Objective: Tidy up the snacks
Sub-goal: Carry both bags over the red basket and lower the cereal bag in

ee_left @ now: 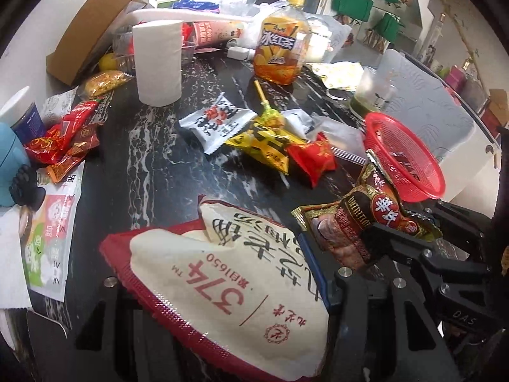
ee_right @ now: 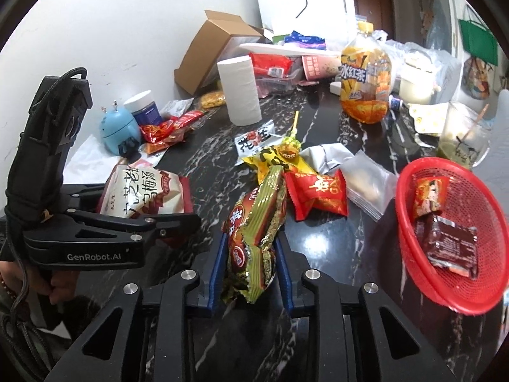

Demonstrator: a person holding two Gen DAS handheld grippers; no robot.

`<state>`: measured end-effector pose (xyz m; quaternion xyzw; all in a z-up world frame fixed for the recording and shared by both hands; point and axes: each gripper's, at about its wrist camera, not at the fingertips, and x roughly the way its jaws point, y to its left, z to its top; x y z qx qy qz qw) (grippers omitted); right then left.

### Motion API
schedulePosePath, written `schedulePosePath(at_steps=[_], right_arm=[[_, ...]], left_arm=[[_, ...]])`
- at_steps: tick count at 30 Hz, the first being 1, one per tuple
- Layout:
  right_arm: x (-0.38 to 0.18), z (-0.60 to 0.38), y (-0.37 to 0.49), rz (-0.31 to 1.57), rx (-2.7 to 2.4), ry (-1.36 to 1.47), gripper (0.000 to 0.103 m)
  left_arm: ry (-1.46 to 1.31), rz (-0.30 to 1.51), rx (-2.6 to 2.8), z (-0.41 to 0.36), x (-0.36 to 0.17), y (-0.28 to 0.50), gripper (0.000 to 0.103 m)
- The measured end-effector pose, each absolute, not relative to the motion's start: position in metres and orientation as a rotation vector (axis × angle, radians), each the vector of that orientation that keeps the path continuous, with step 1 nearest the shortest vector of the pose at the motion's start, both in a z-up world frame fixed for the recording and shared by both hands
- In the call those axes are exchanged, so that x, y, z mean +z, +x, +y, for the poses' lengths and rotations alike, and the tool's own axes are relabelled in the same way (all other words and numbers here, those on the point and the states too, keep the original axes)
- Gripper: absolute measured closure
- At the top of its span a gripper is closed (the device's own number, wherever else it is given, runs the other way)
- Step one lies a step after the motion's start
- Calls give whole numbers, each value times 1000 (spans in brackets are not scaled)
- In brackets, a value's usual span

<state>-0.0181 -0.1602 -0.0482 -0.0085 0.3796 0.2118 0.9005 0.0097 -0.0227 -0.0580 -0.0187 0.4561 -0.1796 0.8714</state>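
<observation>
My left gripper [ee_left: 210, 254] is shut on a large cream and red snack bag [ee_left: 229, 280], held above the dark marble table [ee_left: 152, 165]. My right gripper [ee_right: 251, 254] is shut on a gold and brown snack packet [ee_right: 254, 222], its blue pads pressing both sides. That packet [ee_left: 366, 222] also shows at the right of the left wrist view. A red mesh basket [ee_right: 483, 210] stands to the right and holds two small packets. Loose snacks lie mid-table: a white packet [ee_right: 254, 137], a yellow packet [ee_right: 270, 159], a lollipop [ee_right: 288, 149] and a red packet [ee_right: 315, 191].
A toilet roll [ee_right: 238, 89], an iced tea bottle [ee_right: 364, 76] and an open cardboard box [ee_right: 216, 47] stand at the back. A glass cup [ee_right: 464, 137] is behind the basket. A blue figure [ee_right: 119, 127], a jar [ee_right: 143, 108] and several red packets [ee_right: 165, 130] crowd the left.
</observation>
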Motion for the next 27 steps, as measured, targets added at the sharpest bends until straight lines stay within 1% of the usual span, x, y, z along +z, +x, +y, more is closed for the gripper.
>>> schedulePosePath(at_steps=[10,27], right_arm=[[-38,-186,-52,742,378,30,76],[-21,-246,-113,698,203,88,76]], left_arm=[[-5,925,-454,-51,-43,-14,49],[77,880,-674,-132,-22,-34,49]])
